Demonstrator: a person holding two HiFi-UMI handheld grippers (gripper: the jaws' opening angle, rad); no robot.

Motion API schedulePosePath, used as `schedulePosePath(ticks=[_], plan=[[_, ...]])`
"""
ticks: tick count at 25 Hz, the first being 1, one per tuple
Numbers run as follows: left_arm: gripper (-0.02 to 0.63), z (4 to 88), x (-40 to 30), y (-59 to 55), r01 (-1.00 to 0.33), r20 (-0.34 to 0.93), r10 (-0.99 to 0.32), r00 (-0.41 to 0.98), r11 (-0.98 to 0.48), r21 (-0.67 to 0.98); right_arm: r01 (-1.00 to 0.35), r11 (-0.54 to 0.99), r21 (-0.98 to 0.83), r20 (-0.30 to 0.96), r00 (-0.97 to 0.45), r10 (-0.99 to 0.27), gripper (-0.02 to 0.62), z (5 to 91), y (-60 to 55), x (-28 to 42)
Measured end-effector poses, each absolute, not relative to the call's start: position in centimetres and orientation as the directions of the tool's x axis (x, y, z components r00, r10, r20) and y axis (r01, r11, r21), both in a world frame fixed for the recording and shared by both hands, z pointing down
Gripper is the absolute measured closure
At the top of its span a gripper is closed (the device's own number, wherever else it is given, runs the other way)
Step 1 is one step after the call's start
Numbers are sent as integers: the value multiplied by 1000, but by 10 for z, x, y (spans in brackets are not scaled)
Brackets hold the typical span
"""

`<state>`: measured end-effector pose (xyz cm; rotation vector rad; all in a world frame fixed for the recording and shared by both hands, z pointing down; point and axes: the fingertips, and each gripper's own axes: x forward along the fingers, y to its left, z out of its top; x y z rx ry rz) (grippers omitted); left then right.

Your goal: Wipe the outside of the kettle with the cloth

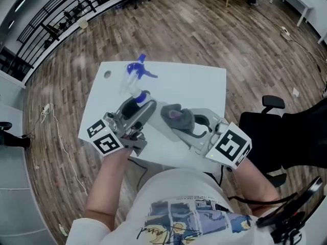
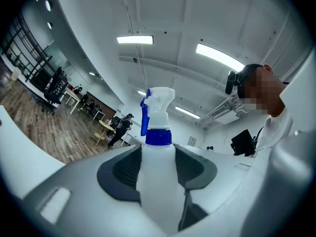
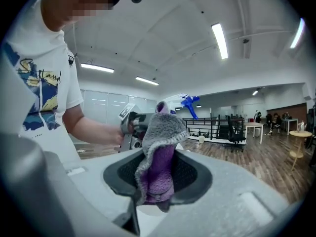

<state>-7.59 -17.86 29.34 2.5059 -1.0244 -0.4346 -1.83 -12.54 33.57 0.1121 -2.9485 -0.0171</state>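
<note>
Over the white table (image 1: pixel 196 83), you've got both grippers raised and loaded, nothing set down. L side: left gripper (image 2: pixel 157 174) is clamped on the body of a white spray bottle (image 2: pixel 158 142), w/ pads pressing both flanks, blue collar and trigger sticking out past the jaws, bottle roughly upright in the left gripper view. R side: right gripper (image 3: pixel 158 177) is pinched on the cloth (image 3: pixel 160 147), a grey/purple fuzzy wad bunched between the pads w/ a tuft poking up above them. In the head view the two tips sit near each other above the table's middle, but not touching. No kettle in any view: not on the table, not in either gripper cam, so I can't say where it is.

Step, as I read it: prep, not wiping yet. Looks like bottle plus cloth are being lined up to wet the cloth. Next move prob needs the nozzle aimed at the cloth's exposed tuft, close but apart, w/ the right grip kept tight so the wad doesn't slip. After that you need the kettle in reach. Can't tell the nozzle's heading, too blurred in the head view.
</note>
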Motion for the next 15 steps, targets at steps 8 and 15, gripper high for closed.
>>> schedulePosePath(ticks=[8, 15], plan=[[397, 283, -92, -186, -618, -152, -748, 646, -629, 472, -106, 994, 7, 316, -943, -103, 472, 398, -117, -2], [397, 289, -102, -191, -654, -155, -791, 592, -584, 481, -152, 988, -10, 382, -914, -137, 472, 447, -116, 18]])
